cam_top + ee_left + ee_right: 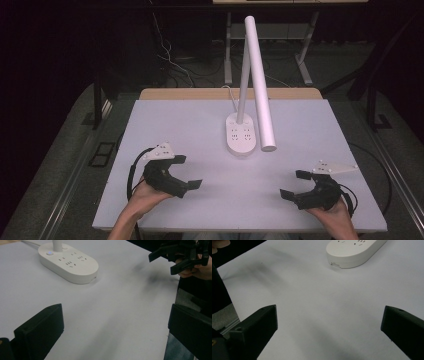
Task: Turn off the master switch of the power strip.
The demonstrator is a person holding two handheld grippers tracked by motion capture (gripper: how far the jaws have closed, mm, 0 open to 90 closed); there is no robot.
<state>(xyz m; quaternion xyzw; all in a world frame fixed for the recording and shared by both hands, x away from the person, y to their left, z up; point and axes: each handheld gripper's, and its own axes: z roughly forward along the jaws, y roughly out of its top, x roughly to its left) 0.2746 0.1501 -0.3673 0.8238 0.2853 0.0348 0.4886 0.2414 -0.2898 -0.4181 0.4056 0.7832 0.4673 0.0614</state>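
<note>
Judging by the layout, nothing has been started: the white desk lamp (243,134) stands untouched at the centre of the frame, while the left gripper (186,172) and right gripper (291,184) (both jaws spread wide, empty) are held near the lower corners of the table (165,120), well apart from it.

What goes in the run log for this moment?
left tongs: open, empty | right tongs: open, empty | desk lamp: mid-table, untouched | table: lamp on it

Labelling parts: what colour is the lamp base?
White, with a small lit bluish button; the lamp base shows best in the left gripper view.
</note>
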